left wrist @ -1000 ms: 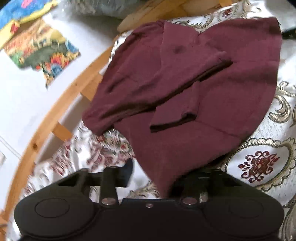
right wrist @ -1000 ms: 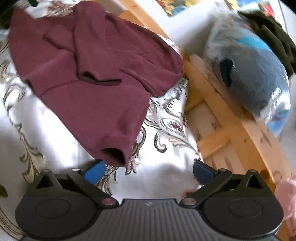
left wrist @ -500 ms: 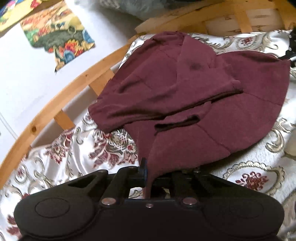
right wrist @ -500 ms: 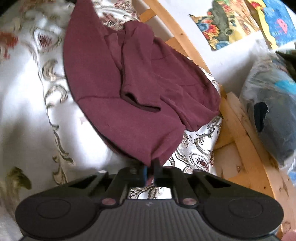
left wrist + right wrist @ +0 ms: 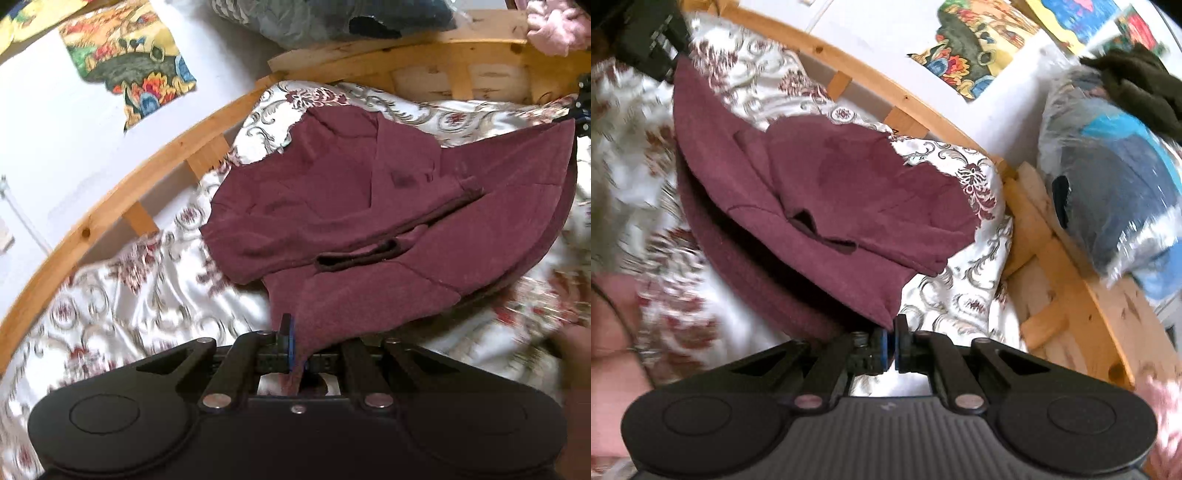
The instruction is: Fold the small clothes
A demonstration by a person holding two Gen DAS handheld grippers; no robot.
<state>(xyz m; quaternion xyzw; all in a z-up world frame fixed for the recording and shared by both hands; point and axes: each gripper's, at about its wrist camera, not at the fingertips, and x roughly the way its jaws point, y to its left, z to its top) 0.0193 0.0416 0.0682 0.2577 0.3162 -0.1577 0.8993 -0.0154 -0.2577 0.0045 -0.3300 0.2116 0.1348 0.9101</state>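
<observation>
The maroon knit sweater [image 5: 369,221] lay on the bed, on a glossy white satin bedspread [image 5: 147,295] with floral scrollwork, near the curved pine bed frame [image 5: 110,218]. The left tongs [image 5: 295,347] were pinching one soft hem corner, raised off the bedspread. The right tongs [image 5: 891,343] were pinching the opposite hem corner. A folded sleeve cuff [image 5: 358,254] lay across the body.

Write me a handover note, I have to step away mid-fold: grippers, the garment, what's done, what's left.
Left gripper: shut on one bottom corner of the maroon top.
Right gripper: shut on the other bottom corner.
Top lies on the patterned bedspread, hem lifted off it.
Done: sleeves folded in over the chest.
Left: probably carry the hem up toward the collar, lay it flat, release.
</observation>
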